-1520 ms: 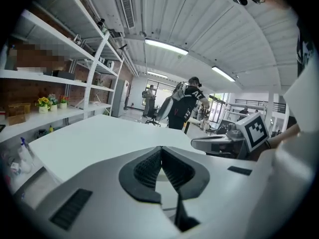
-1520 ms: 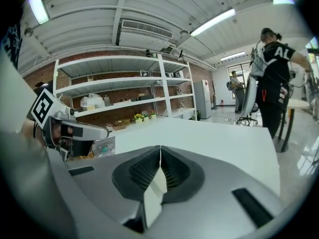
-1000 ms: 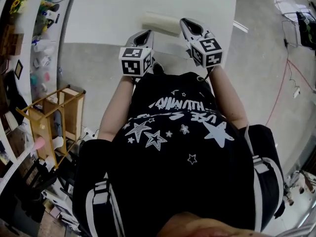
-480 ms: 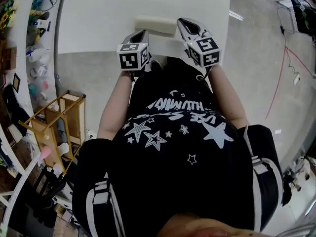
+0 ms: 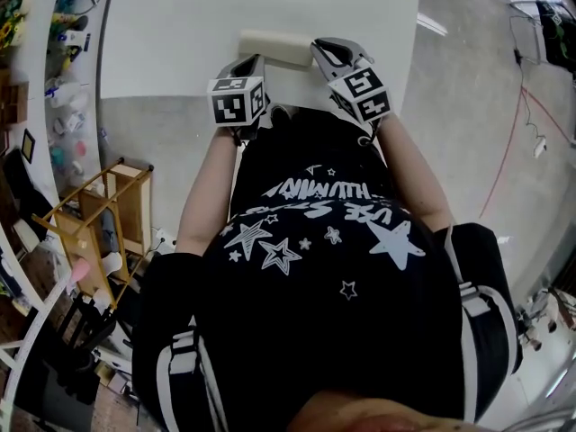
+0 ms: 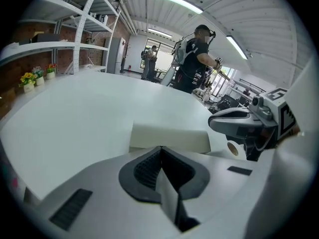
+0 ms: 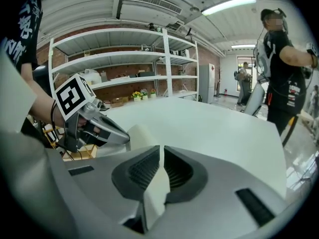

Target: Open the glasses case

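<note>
A closed cream glasses case (image 5: 275, 48) lies on the white table (image 5: 180, 25) near its front edge. In the head view my left gripper (image 5: 254, 60) is at the case's near left end and my right gripper (image 5: 322, 47) at its right end, both close to it; contact cannot be told. In the left gripper view the case (image 6: 169, 136) lies just beyond the left gripper (image 6: 160, 149), whose jaws meet with nothing between them. The right gripper (image 7: 160, 148) is shut and empty too, with a cream corner of the case (image 7: 143, 133) to the left of its tips.
The table's front edge runs just below the grippers, with grey floor beyond it. A wooden rack (image 5: 99, 214) and cluttered shelves stand at the left, and cables (image 5: 517, 151) lie on the floor at the right. People (image 6: 197, 59) stand far behind the table.
Both grippers have sunk and moved in toward the case, the left to its left end and the right to its right end. The case has not moved on the table.
</note>
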`<action>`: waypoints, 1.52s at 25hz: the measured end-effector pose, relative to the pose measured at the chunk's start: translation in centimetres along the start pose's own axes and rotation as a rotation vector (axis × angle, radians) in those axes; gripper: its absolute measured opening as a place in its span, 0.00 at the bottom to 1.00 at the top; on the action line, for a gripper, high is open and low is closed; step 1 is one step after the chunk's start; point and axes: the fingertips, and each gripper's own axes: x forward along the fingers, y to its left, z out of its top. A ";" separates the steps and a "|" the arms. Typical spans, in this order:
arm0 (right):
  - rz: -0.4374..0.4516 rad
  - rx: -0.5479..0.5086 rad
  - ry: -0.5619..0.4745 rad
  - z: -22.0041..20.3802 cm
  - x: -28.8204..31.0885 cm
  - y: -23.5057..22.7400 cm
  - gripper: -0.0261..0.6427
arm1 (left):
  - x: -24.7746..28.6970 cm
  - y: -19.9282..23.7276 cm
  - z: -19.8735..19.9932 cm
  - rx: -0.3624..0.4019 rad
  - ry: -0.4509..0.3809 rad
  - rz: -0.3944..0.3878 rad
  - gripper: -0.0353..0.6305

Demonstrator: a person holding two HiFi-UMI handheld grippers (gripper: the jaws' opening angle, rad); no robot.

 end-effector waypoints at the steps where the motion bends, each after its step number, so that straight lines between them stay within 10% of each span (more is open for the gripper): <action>1: 0.010 -0.004 0.006 -0.1 0.1 0.0 0.06 | 0.0 0.0 -0.1 -0.005 0.004 0.004 0.07; 17: 0.145 -0.262 0.123 -2.2 2.0 2.3 0.45 | 0.2 0.2 -0.7 -0.058 0.002 0.051 0.07; 25: 0.097 -0.516 0.174 -2.7 3.5 2.7 0.46 | 1.3 0.5 -1.0 -0.070 -0.025 0.027 0.07; 38: 0.166 -0.495 0.175 -2.6 3.2 2.6 0.46 | 1.3 0.4 -1.0 -0.087 -0.015 0.009 0.07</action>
